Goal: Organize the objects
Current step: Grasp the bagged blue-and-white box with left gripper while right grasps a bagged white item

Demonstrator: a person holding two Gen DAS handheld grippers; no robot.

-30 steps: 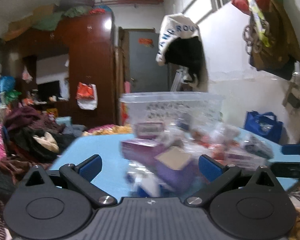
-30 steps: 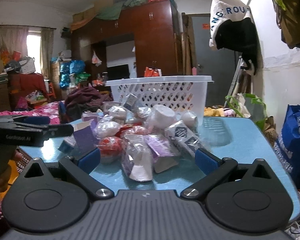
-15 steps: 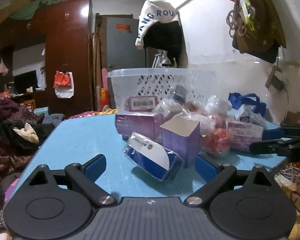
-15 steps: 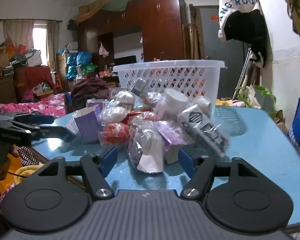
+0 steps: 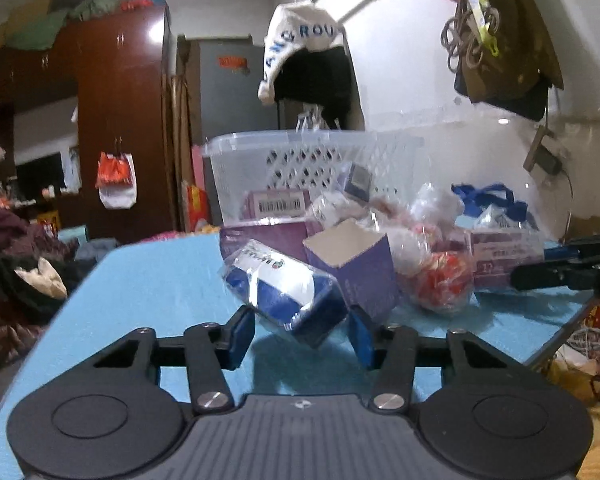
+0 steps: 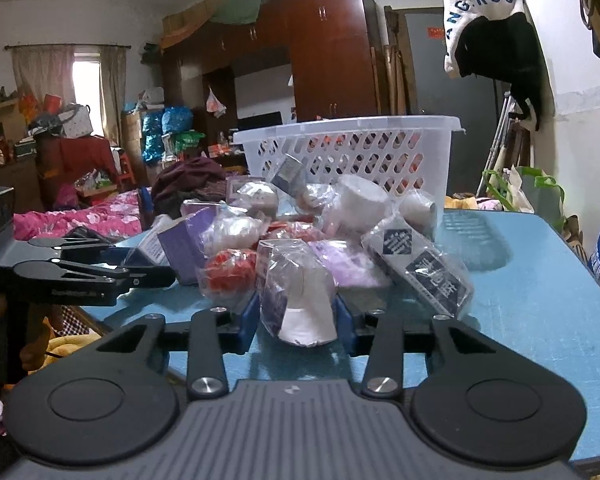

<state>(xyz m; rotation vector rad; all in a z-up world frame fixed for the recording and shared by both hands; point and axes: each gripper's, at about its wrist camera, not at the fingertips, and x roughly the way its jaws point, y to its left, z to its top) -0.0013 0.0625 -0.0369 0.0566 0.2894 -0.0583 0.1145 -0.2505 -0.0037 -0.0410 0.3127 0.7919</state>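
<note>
We are gripping two items at the near edge of the pile. Our left tool [image 5: 302, 330] is clenching a blue-and-white wrapped packet [image 5: 286, 294], which is sitting tilted, its near end between the blue pads. Our right tool [image 6: 296, 320] is clenching a clear-wrapped purple-and-white packet [image 6: 298, 294] that is standing just in front of the pile.

The blue tabletop [image 5: 152, 280] is lying bare on the left of the left wrist view, running to its far edge; in the right wrist view bare surface [image 6: 540, 280] is stretching right of the pile toward the right edge. The white slotted basket [image 6: 352, 156] is standing at the far side, right behind the pile, its inside hidden from both views.

An open-topped purple box [image 5: 354, 264] is sitting just right of the left tool's packet, and a red bagged item [image 5: 444, 282] is lying beyond it. Plastic glare is blurring most labels. The rear items are overlapping, so we cannot tell them apart. Each tool's near pads are partly covering its packet's lower end.
</note>
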